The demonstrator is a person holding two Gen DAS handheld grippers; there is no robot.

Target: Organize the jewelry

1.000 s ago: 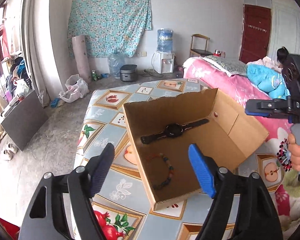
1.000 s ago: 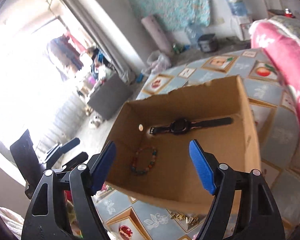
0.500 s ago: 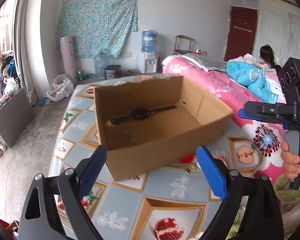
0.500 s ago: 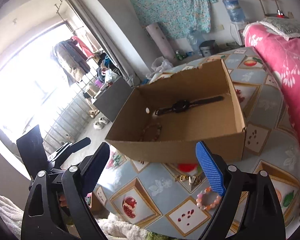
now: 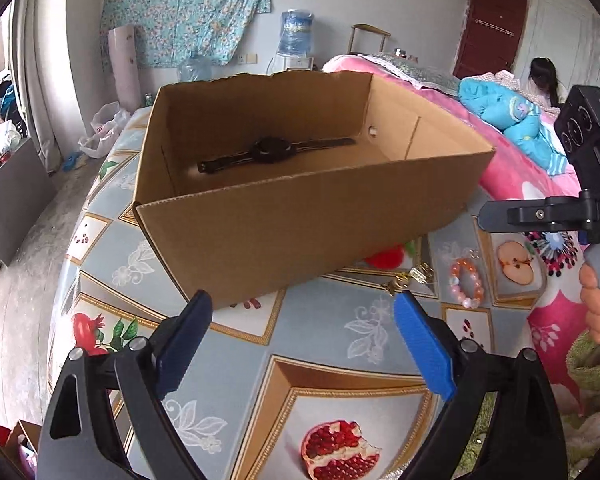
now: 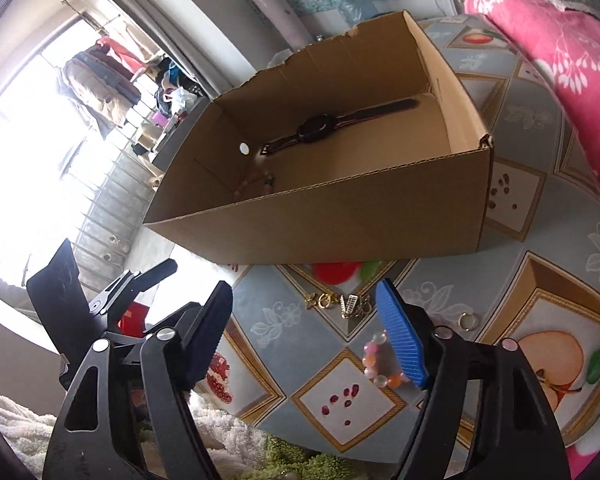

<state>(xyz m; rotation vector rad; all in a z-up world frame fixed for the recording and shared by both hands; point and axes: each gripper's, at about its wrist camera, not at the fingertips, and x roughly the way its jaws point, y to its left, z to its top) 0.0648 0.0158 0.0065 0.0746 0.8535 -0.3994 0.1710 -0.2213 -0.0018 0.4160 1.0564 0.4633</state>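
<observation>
Bracelet (image 6: 260,181) in box (image 6: 340,220) | right view only | watch (image 5: 272,150) both

An open cardboard box (image 5: 300,216) stood on the tabletop (image 5: 260,344). Inside it a watch (image 5: 272,150) lay stretched along the far wall, and a beaded bracelet (image 6: 260,182) lay nearer the front, toward the left wall. In front of the box, on the tabletop, a clump of small metal pieces (image 6: 340,302) lay close to the box's near wall; a ring (image 6: 467,321) lay to their right, and a bead bracelet (image 6: 376,360) lay nearer the tabletop's edge. A bed (image 5: 512,168) stood to the right of the tabletop.
</observation>
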